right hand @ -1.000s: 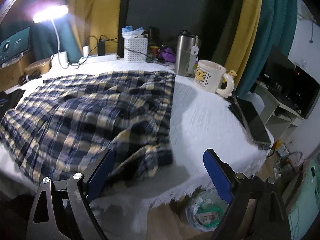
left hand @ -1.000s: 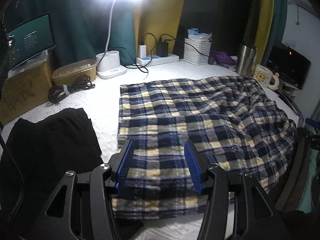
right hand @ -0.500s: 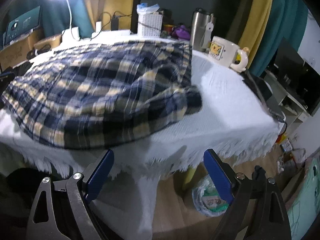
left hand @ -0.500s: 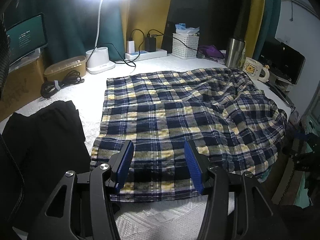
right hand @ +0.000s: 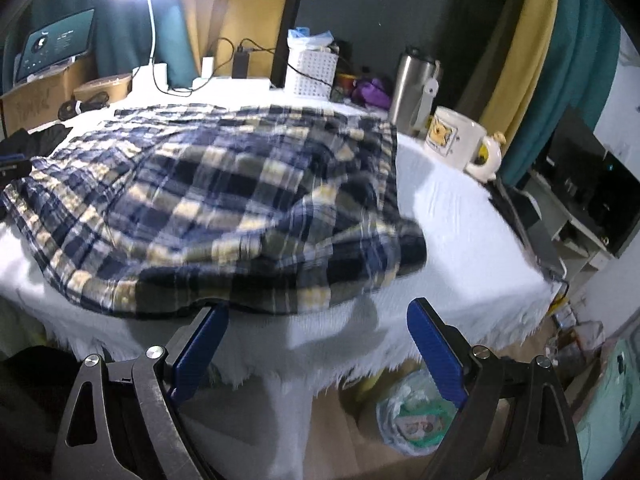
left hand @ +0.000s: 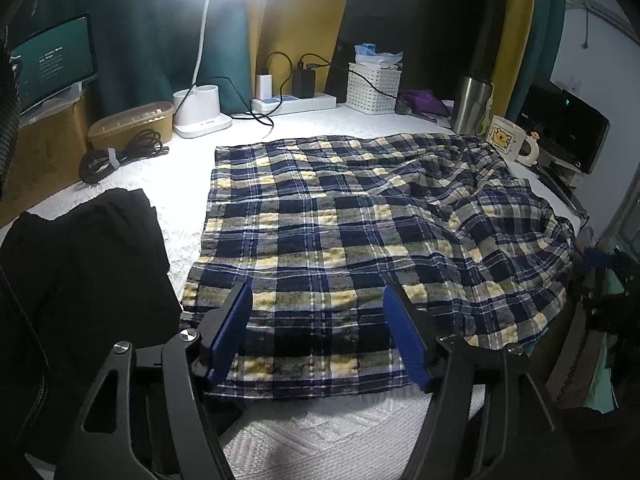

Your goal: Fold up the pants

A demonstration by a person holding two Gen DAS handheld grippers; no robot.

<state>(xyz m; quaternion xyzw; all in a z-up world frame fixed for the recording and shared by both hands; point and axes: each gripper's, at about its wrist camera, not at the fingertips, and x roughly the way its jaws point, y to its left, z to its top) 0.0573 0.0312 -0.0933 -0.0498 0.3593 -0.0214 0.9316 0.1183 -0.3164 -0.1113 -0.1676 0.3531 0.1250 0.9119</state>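
Blue, yellow and white plaid pants (left hand: 340,232) lie spread on the white-covered table (left hand: 320,432), flat on the left and rumpled on the right. They also show in the right wrist view (right hand: 224,200), with a bunched end near the table's front edge. My left gripper (left hand: 318,336) is open and empty, just above the near hem of the pants. My right gripper (right hand: 318,344) is open and empty, in front of and slightly below the table edge, short of the bunched end.
A black garment (left hand: 80,272) lies left of the pants. At the back stand a lamp base (left hand: 200,114), a cable coil (left hand: 120,154), a power strip (left hand: 294,102), a white basket (left hand: 374,86), a steel tumbler (right hand: 414,88) and a mug (right hand: 460,136). A bag (right hand: 412,416) sits on the floor.
My left gripper pulled back toward the near hem and stays open. My right gripper dropped back off the pants to the table's front edge, then crept closer.
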